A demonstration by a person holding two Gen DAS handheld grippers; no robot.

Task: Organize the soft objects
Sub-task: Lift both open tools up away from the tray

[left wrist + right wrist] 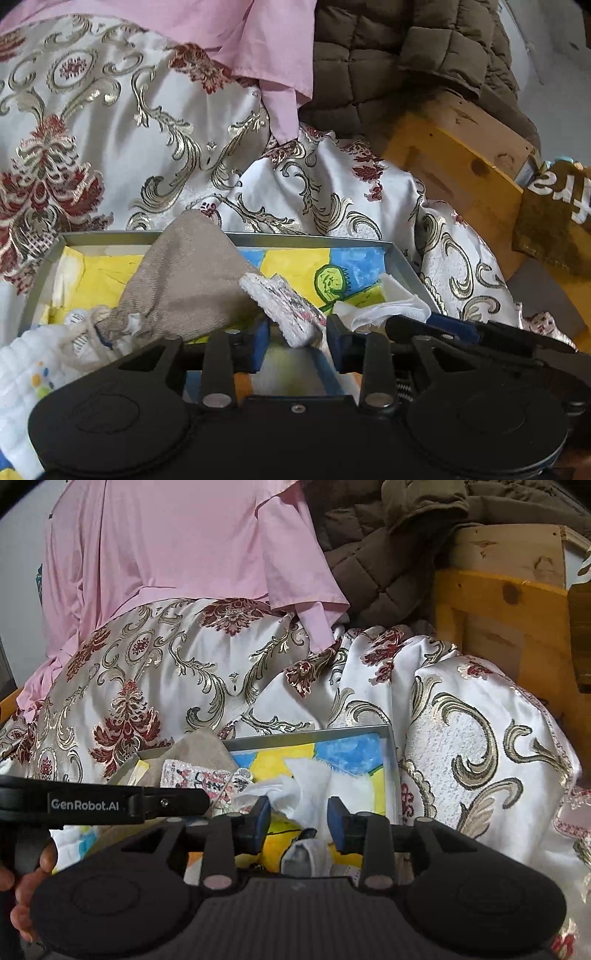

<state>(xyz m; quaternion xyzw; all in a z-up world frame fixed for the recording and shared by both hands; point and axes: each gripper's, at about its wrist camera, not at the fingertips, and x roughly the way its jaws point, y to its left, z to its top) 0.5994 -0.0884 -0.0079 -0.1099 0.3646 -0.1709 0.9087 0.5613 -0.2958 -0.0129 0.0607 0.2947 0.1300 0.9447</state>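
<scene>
A shallow metal tray (400,254) lined with a yellow and blue drawing lies on the bed. A beige cloth (184,280), a folded white patterned cloth (284,302) and a crumpled white cloth (388,304) lie in it. My left gripper (298,334) is open, and the patterned cloth's near end sits loose between its blue pads (263,339). My right gripper (299,810) is open over the white cloth (306,786), whose folds rise between its pads without being pinched. The left gripper's side (166,801) shows in the right wrist view.
A white satin bedspread (461,738) with gold and red scrolls surrounds the tray. A pink garment (177,546) and a brown quilted jacket (388,55) lie behind. A wooden frame (454,166) stands on the right. A dotted white cloth (29,369) lies at near left. A hand (29,882) holds the left tool.
</scene>
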